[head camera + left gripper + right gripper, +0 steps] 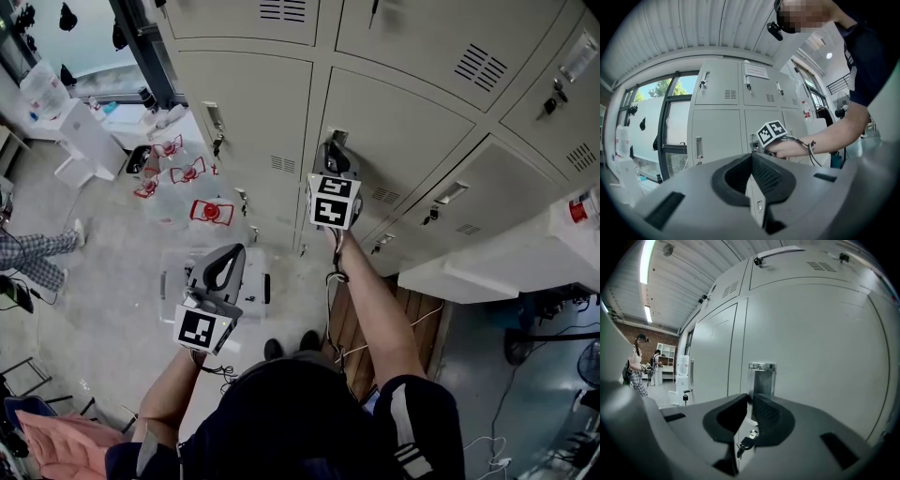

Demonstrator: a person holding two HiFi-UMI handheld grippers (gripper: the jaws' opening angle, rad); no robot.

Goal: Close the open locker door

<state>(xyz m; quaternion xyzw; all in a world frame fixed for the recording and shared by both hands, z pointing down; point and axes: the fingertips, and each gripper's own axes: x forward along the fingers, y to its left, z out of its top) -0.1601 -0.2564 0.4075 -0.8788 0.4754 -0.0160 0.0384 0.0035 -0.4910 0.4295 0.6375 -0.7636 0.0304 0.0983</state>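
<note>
A wall of grey lockers (253, 103) stands in front of me. My right gripper (335, 157) is shut, its tips at the metal latch plate (761, 377) of one grey locker door (403, 131). That door (811, 352) fills the right gripper view and looks flush with its neighbours. A key (745, 443) hangs under the latch, seen through the gap below the right gripper (751, 397). My left gripper (228, 261) is held back and lower, away from the lockers. The left gripper (751, 157) is shut with nothing in it.
Water jugs with red labels (211, 211) and a clear plastic box (255, 281) sit on the floor at the left. A white cabinet (506, 258) with a bottle (578, 208) on it juts out at the right. Someone's legs (37, 253) show at far left.
</note>
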